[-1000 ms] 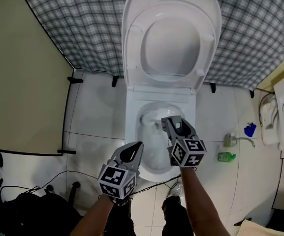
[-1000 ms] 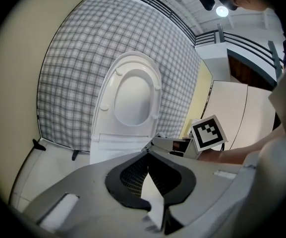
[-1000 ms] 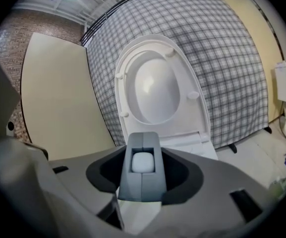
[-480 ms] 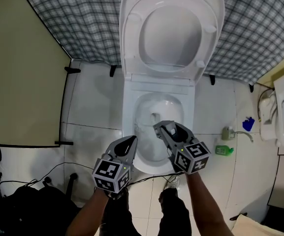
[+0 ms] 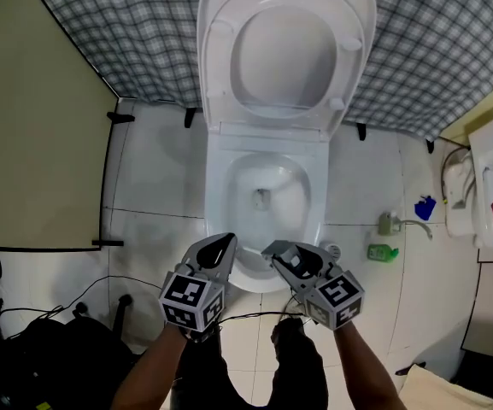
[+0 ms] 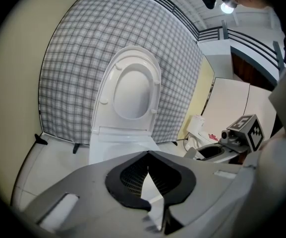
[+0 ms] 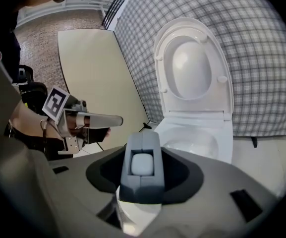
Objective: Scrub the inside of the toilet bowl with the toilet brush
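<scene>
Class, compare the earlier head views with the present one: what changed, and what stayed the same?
The right gripper, gripping a grey-and-white brush handle, drew back from over the toilet bowl to its front rim and swung left towards the left gripper. Left gripper and raised seat stayed put.

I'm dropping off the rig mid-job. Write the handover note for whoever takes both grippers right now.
Left gripper: jaws shut, nothing in them, by the bowl's front rim.
Right gripper: jaws closed on a grey handle piece, apparently the toilet brush's; no bristle head in view.
Toilet bowl: seat and lid are up.
Done: brush in hand; how much is scrubbed can't be told.
Left: lower the brush in and scrub the inner wall.
</scene>
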`<state>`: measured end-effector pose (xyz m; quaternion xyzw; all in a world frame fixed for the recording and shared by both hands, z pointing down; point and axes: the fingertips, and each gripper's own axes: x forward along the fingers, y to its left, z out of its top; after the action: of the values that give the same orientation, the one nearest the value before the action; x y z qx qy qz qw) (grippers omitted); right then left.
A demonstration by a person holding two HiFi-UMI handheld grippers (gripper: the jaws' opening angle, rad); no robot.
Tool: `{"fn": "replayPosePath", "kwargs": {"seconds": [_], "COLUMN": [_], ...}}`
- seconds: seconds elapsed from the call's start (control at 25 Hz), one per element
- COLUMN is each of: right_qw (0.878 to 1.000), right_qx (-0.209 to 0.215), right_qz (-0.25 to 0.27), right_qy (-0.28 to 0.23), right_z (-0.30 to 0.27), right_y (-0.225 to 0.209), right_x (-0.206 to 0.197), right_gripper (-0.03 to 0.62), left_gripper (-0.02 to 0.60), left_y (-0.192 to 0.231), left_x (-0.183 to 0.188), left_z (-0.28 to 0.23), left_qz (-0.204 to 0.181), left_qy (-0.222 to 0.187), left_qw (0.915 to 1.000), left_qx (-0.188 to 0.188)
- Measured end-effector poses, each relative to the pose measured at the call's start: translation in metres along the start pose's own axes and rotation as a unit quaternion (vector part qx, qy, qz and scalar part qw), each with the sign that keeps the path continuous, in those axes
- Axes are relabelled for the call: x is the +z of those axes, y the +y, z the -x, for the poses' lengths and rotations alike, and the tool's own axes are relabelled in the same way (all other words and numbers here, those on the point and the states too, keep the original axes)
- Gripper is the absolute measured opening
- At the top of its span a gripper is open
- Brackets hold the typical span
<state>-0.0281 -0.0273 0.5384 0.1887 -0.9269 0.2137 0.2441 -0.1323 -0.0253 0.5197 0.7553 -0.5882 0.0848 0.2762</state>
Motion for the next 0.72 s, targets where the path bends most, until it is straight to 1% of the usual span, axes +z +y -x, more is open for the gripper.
{"fn": "replayPosePath", "kwargs": {"seconds": [0.24,0.4,0.48,0.56,0.72], "right_qw": [0.999,0.999,0.997,0.995,0.985], "right_qx": [-0.005,-0.015,-0.028,-0.046,-0.092], "right_qz": [0.021,0.031,0.045,0.073,0.118], "right_qy": [0.030,0.041,0.049,0.059,0.084], "right_z": [0.024,0.037,0.043,0.049,0.057], "right_y": [0.008,0.005,0.002,-0.001,-0.012], "right_x": [-0.013,-0.011,-0.008,-0.004,0.005], "right_gripper": [0.204,0.202,0.202,0.202,0.202], "left_gripper": [0.011,0.010,0.009,0.009,0.010], "left_y": [-0.007,-0.009,-0.009,-0.010,-0.013], "left_x": [-0.004,-0.004,-0.005,-0.005,-0.006], "left_z": [0.001,0.002,0.002,0.002,0.000], "left_qz": [0.001,0.001,0.001,0.001,0.003], "left_qy": [0.008,0.010,0.010,0.010,0.010], "left_qw": [1.0000,0.9999,0.9999,0.9999,0.9998], "left_qx": [-0.006,-0.009,-0.010,-0.013,-0.019]}}
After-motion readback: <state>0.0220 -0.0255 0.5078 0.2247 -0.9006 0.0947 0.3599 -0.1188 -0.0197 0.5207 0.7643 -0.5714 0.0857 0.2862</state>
